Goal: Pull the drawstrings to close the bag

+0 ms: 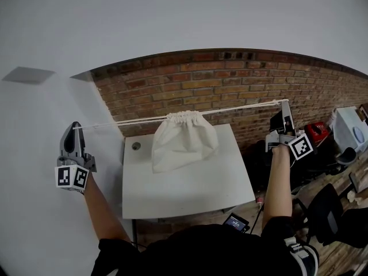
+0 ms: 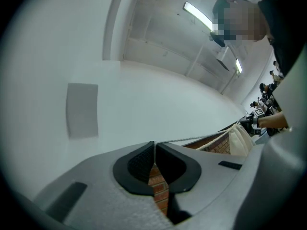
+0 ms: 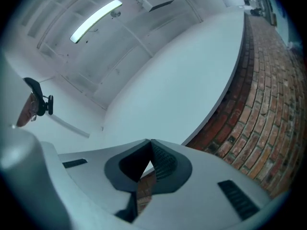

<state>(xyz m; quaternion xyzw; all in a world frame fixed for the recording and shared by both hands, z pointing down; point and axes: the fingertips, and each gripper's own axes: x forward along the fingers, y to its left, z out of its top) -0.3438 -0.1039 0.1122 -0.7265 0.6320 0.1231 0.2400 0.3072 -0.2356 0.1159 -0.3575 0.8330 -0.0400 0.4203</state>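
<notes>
Left tongs [image 1: 75, 127] and right tongs [image 1: 286, 103] hold drawstrings [image 1: 132, 120] taut side-to-side; bag [image 1: 184, 144] mouth-up.

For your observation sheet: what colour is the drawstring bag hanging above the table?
Off-white; the bag shows best in the head view.

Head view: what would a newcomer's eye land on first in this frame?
The cream drawstring cord stands out first, stretched taut in a line across the middle of the picture, from the shut left gripper to the shut right gripper. At its centre is the white cloth bag, its mouth gathered tight, over the white table and in front of a red brick wall.
</notes>
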